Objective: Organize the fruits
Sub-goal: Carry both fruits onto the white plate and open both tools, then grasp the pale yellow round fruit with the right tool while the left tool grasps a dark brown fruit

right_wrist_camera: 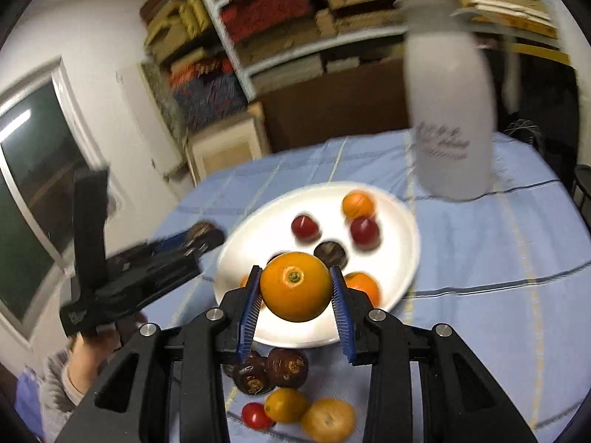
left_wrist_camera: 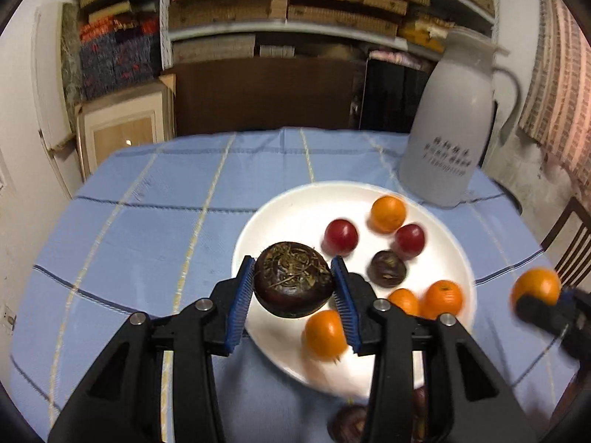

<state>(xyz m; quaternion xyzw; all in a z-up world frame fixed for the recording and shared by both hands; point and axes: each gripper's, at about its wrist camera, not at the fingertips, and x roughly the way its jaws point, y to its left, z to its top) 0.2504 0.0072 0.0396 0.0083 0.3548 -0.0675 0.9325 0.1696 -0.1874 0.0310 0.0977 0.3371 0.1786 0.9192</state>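
Two fruits are in the air right now, so this looks about midway by my guess. The left gripper [left_wrist_camera: 295,288] has its fingers clamped on a dark round fruit [left_wrist_camera: 293,284] with dried fibres on top, held above the plate's [left_wrist_camera: 291,203] near-left rim. The right gripper [right_wrist_camera: 295,288] has its fingers clamped on an orange [right_wrist_camera: 295,286], hanging over the near part of the plate.

On the plate I count four oranges, two red fruits [left_wrist_camera: 340,237] and one dark fruit [left_wrist_camera: 388,268], all loosely scattered, nothing grouped by kind that I can see. That's the done part, if the plate is the goal.

What's left sits off the plate at the near edge of the surface [right_wrist_camera: 480,258]: a couple of dark fruits [right_wrist_camera: 269,369] just beside the rim, then a small red one [right_wrist_camera: 256,415] and two yellowish ones [right_wrist_camera: 286,404] closer in.

A white jug [left_wrist_camera: 450,118] stands by the far right edge, just beside the plate. Can't tell whether the two held fruits are going onto the plate or coming off it.
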